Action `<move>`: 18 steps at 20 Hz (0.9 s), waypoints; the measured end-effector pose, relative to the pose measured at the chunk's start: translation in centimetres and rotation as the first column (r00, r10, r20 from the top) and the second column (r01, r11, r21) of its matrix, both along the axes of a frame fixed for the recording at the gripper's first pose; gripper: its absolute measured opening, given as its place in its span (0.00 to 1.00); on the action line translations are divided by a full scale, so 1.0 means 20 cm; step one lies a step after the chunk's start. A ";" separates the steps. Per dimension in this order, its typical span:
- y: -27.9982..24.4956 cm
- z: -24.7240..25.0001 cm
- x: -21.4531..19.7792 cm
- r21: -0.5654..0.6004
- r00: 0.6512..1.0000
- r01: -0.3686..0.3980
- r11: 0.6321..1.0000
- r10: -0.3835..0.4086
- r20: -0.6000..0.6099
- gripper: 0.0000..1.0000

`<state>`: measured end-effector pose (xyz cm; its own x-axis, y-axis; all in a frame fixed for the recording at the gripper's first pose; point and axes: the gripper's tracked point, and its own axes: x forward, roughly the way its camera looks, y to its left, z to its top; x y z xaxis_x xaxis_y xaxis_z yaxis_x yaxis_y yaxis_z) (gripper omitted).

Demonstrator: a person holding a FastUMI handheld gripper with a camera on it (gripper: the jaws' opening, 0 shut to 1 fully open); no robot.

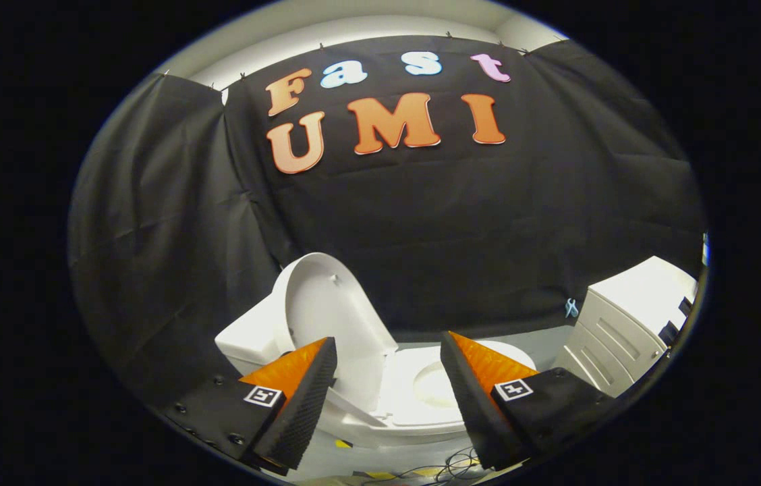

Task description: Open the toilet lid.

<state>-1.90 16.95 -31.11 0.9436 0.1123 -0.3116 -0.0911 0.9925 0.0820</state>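
A white toilet (414, 412) stands on the floor below and beyond my fingers. Its lid (326, 304) is raised and leans back against the tank (245, 341), just beyond the left finger. The seat ring and bowl opening (434, 385) lie exposed between the two fingers. My gripper (388, 347) hovers above the toilet with its fingers wide apart. Nothing is between them and neither finger touches the lid.
A white cabinet with drawers (630, 331) stands to the right of the toilet, beyond the right finger. Black cloth walls close in behind and to the left. Loose cables (448, 466) and yellow tape marks lie on the light floor under the gripper.
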 end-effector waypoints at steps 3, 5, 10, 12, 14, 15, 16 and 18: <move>-0.19 0.08 -0.01 0.017 0.999 0.036 0.999 -0.036 0.016 0.99; -0.33 0.14 -0.01 0.016 0.997 0.062 0.998 -0.062 0.036 0.98; -0.58 0.29 -0.02 0.002 0.990 0.115 0.993 -0.115 0.087 0.99; -0.65 0.36 -0.03 -0.001 0.986 0.127 0.992 -0.126 0.110 0.99; -0.71 0.43 -0.02 -0.011 0.981 0.140 0.990 -0.138 0.134 0.98; -0.74 0.45 -0.02 -0.013 0.979 0.148 0.989 -0.144 0.141 0.98; -0.75 0.47 -0.03 -0.010 0.978 0.151 0.989 -0.148 0.146 0.98; -0.76 0.50 -0.03 -0.002 0.977 0.152 0.988 -0.150 0.153 0.99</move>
